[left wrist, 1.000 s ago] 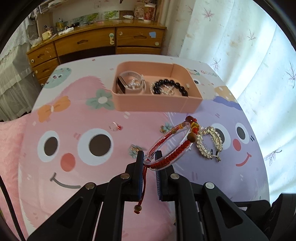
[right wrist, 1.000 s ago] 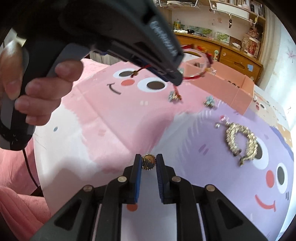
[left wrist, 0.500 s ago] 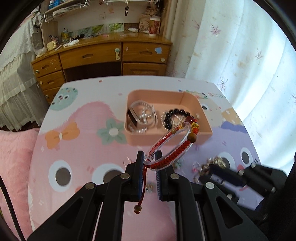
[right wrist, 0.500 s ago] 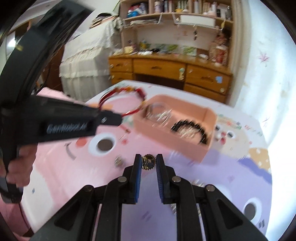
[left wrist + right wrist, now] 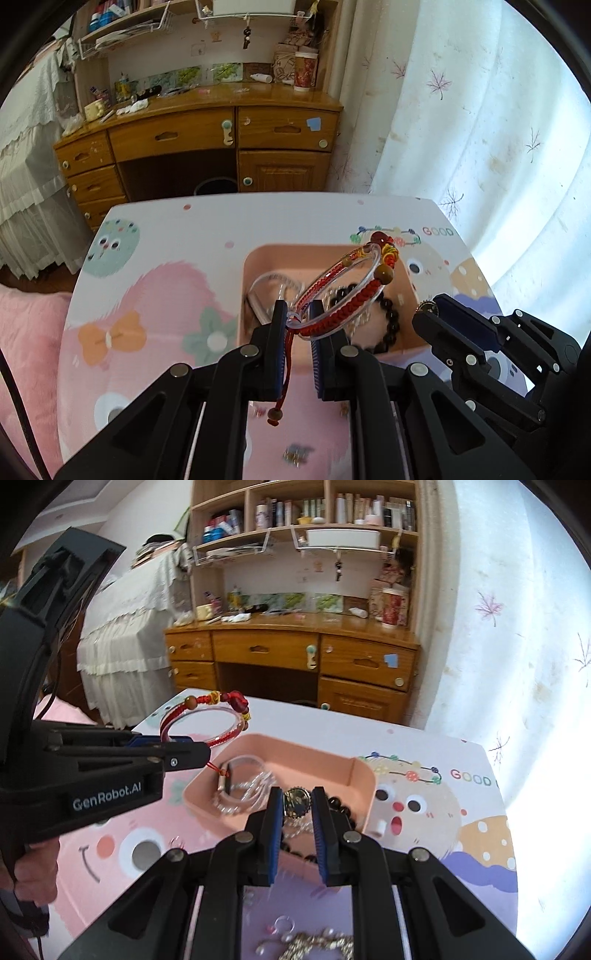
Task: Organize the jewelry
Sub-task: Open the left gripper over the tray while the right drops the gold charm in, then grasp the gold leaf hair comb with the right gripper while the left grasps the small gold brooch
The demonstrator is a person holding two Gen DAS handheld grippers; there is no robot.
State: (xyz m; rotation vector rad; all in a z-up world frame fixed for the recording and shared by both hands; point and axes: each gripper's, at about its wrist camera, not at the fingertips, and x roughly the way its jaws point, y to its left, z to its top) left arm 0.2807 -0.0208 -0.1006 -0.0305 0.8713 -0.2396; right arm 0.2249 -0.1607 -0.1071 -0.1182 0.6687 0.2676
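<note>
Two claws show in the left view: the left claw [image 5: 298,317] pinches a red bracelet [image 5: 345,291] above the pink tray [image 5: 255,258], mid-frame. In the right view, the right claw [image 5: 294,800] clamps a gold ring [image 5: 296,803] over the tray [image 5: 325,764]; a pearl chain [image 5: 314,943] lies on the counter [image 5: 424,746], bottom centre.

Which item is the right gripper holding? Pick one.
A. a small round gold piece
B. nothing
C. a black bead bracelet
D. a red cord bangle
A: the right gripper is shut on a small round gold piece above the pink tray, while the red bangle is in the left gripper.
</note>
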